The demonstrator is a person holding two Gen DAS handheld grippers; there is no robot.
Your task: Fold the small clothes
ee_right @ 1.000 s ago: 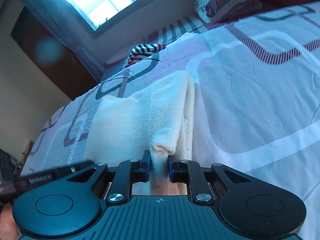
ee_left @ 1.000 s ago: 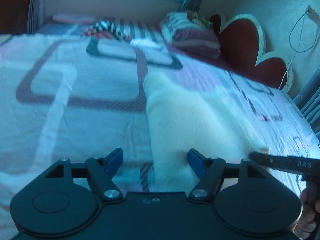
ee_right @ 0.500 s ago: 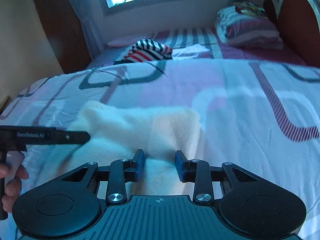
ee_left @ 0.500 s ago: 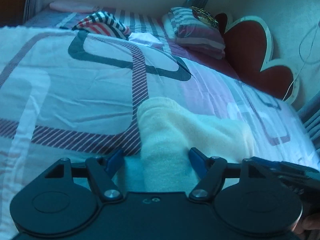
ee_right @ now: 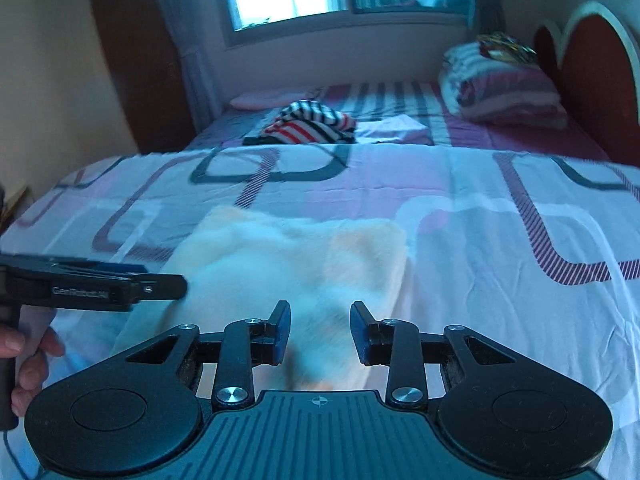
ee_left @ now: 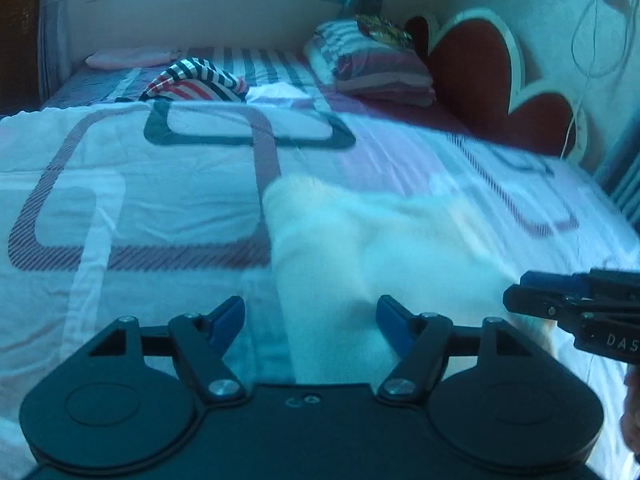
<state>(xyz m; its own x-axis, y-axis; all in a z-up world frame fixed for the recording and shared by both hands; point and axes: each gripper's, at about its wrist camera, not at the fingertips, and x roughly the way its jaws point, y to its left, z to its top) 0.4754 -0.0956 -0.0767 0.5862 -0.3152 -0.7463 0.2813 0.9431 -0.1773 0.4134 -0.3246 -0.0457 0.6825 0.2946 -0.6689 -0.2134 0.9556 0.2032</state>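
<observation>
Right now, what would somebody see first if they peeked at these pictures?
Probably the fluffy cream cloth, lying folded on the bed right in front of both open grippers, left and right. Next, the striped garment bunched farther back, and the red heart-shaped headboard behind the pillows.

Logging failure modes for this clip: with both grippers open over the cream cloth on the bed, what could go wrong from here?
1. The cream cloth looks thick and plush, so the released fold may spring open.
2. The left gripper and right gripper sit close together; a regrasp could make them collide.
3. The soft bedspread may get pinched along with the cloth.
</observation>
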